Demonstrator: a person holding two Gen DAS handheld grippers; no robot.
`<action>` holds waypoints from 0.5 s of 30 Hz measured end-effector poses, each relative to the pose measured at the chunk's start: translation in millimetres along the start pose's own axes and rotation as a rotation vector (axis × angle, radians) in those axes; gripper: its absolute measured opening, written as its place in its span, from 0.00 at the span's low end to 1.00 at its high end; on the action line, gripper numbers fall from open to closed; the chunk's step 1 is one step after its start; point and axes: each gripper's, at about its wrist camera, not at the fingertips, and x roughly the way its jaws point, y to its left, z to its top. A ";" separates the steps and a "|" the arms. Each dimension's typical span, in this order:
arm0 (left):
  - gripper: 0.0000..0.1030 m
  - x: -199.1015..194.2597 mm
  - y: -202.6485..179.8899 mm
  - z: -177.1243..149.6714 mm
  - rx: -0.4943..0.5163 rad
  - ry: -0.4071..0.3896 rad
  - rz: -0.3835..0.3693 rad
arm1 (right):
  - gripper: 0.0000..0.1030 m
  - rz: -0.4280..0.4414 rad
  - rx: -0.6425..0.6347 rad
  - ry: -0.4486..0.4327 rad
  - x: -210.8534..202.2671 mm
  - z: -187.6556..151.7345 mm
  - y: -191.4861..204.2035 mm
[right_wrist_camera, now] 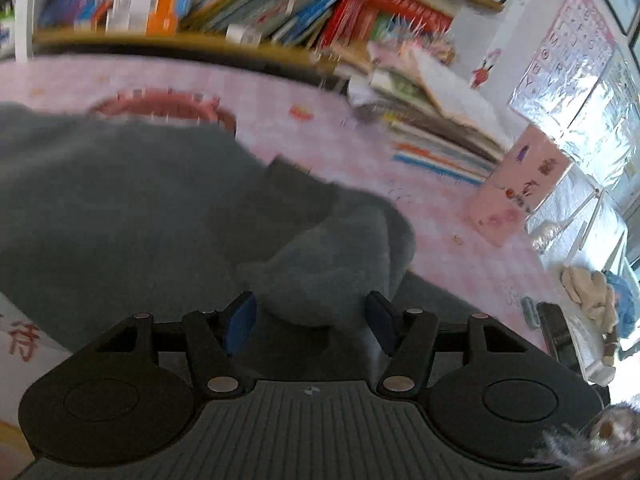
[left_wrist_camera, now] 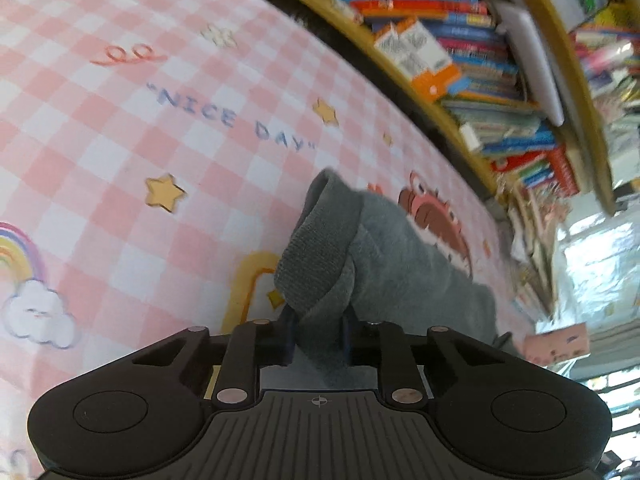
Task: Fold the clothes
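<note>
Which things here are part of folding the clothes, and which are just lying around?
Part of the job:
grey garment
left gripper, shut on the garment's ribbed edge
right gripper, open, with a fold of garment between its fingers
pink checked cloth, the surface underneath

Just lying about:
stacked books on the shelf
pink card
alphabet poster

Each tool (left_wrist_camera: 318,338) (right_wrist_camera: 311,322) is black, ribbed, with blue pads and silver rivets.
</note>
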 end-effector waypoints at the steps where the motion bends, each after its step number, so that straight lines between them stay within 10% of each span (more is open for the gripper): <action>1: 0.19 -9.6 4.1 0.8 -0.007 -0.019 0.001 | 0.52 0.002 0.006 0.011 2.0 0.9 1.4; 6: 0.19 -57.1 23.9 1.0 0.002 -0.099 0.047 | 0.47 0.050 -0.010 0.014 -12.9 -3.1 5.2; 15: 0.19 -98.3 56.8 11.6 -0.052 -0.187 0.100 | 0.47 0.252 -0.500 -0.129 -52.5 -3.9 98.2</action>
